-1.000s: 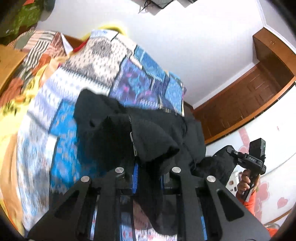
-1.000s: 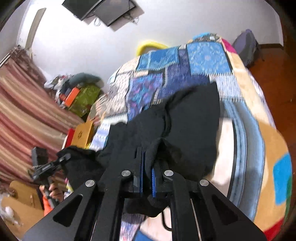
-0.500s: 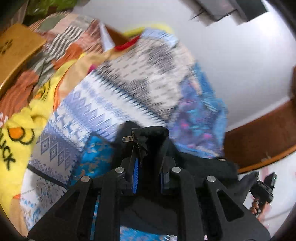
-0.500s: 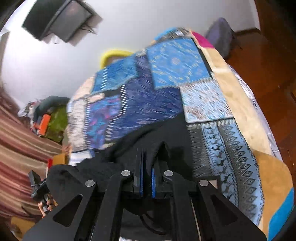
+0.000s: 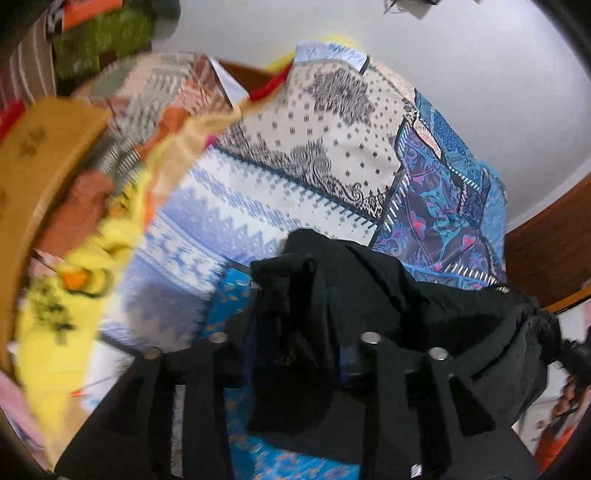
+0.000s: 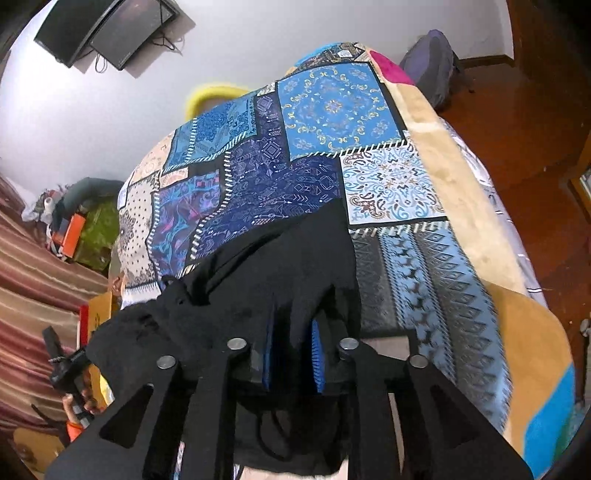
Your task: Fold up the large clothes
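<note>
Fingers on the right gripper just eased apart a bit, black garment loose between them on the bed. Left gripper likewise, just opening partway with black cloth bunched inside.

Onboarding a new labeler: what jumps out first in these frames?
The black garment lies heaped on the near part of the bed, its cloth between the fingers of both grippers. Under it, the bright patchwork bedspread of blue and cream panels fills the rest. A dark screen hangs on the white wall, top left.
</note>
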